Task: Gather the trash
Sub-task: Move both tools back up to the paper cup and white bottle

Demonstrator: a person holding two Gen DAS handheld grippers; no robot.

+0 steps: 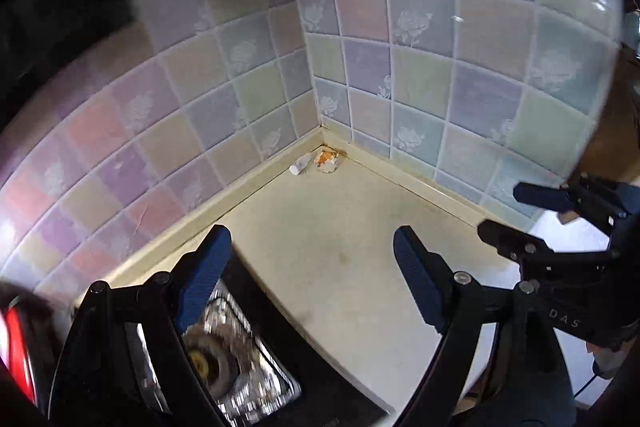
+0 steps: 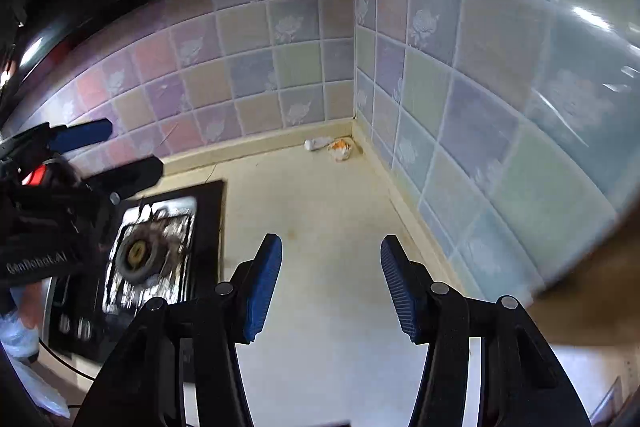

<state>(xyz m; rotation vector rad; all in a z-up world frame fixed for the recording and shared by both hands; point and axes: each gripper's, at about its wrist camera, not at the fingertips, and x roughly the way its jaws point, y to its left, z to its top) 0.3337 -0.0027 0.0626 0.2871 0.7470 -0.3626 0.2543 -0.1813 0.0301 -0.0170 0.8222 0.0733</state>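
While both claws hang over the counter (image 2: pixel 320 211), the left gripper (image 1: pixel 312 275) is spread and empty; the small white bottle (image 1: pixel 301 163) lies at its 12 o'clock, deep in the tiled corner, long axis slanting toward 1 o'clock. Just right of it sits the crumpled orange-and-white wrapper (image 1: pixel 327 161). The right gripper (image 2: pixel 331 287) is also unloaded, fingers parted, trash at 12 o'clock. Neither hand looks clearly nearer.

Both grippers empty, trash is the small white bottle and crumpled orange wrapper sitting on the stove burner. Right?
Not on the burner. The white bottle and orange wrapper lie in the countertop's far corner against the tiled wall, well away from the stove, as the right wrist view shows. Both grippers are empty.
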